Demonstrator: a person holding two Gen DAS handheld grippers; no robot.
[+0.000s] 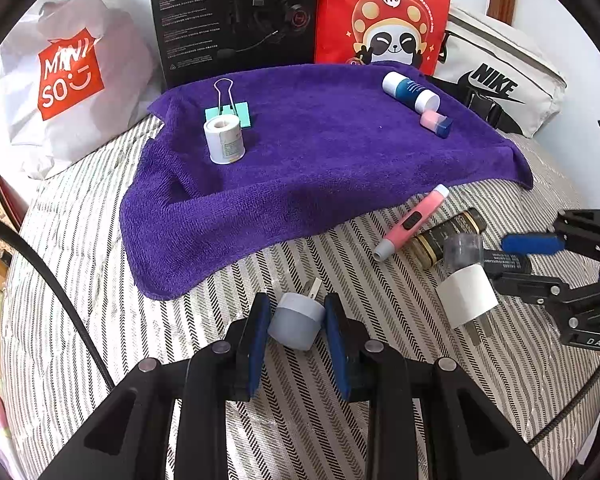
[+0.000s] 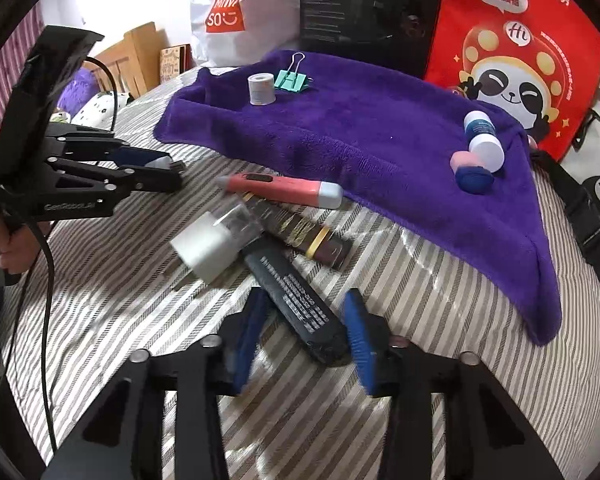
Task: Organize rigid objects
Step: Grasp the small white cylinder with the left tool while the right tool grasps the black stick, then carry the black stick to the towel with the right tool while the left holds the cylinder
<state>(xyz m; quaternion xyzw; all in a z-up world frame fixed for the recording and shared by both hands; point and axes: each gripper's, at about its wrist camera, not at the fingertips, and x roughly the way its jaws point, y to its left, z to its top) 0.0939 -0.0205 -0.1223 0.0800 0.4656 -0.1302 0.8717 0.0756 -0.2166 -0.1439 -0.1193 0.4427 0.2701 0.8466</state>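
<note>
L gripper, bottom centre of left view: fingers pinch a grey plug over the striped bed. R gripper, bottom centre of right view: fingers set wide either side of a black tube, not touching. Just above it lie a white cylinder, brown tube & pink pen. Purple towel upper frame carries a tape roll, clip & blue bottle.

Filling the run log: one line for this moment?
left gripper: shut on grey plug | right gripper: open around black tube | purple towel: four items
</note>
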